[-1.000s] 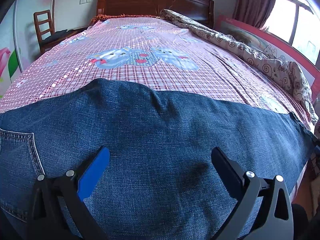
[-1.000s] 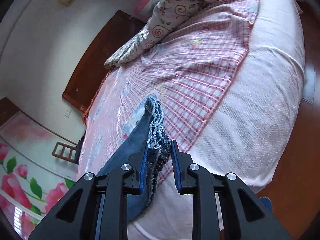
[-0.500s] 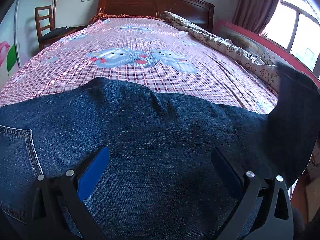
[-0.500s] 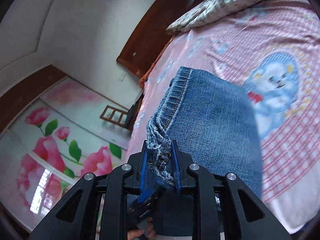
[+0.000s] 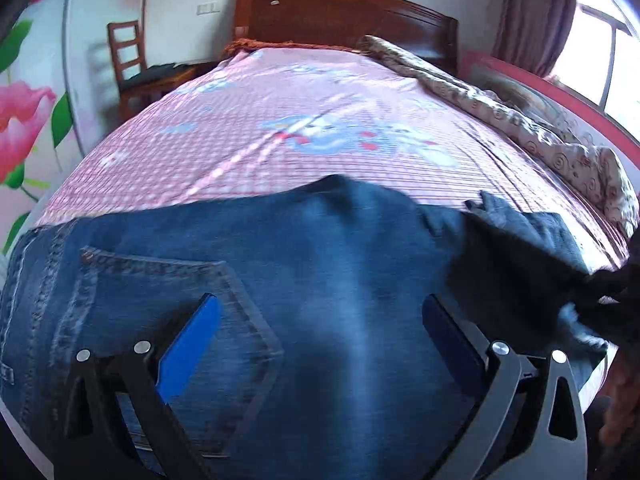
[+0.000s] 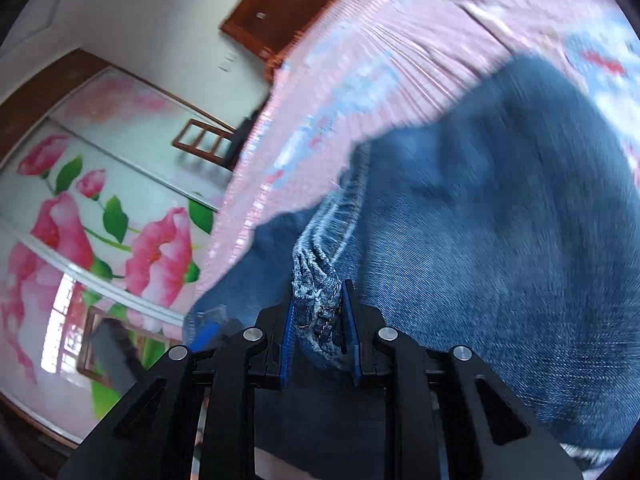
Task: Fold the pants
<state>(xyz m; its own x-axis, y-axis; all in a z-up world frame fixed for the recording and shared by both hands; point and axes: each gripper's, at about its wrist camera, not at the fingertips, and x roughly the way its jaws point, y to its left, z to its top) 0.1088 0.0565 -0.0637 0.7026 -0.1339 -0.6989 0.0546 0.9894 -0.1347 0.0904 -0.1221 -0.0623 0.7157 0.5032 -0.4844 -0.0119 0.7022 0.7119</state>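
Pinching the frayed hem of the jeans [image 6: 500, 240] between its blue pads, the right gripper [image 6: 318, 312] holds the leg ends up over the rest of the denim. We see the bunched hem clamped tight, stitching and loose threads showing between the two fingers. Below it the jeans lie spread across the near end of the bed [image 5: 280, 132], on a pink checked sheet [image 5: 224, 152] with cartoon figures. In the left wrist view, our left gripper [image 5: 320, 320] hovers over the seat of the jeans with its fingers set wide apart, nothing between them; a back pocket [image 5: 168, 300] sits under the left finger. At the right edge of that view, a fold of denim rises off the bed, blurred. Farther back: a wooden headboard [image 5: 340, 12], a rolled quilt [image 5: 520, 120] along the right side, a wooden chair [image 5: 132, 64] by the flowered wall panel [image 6: 80, 220].
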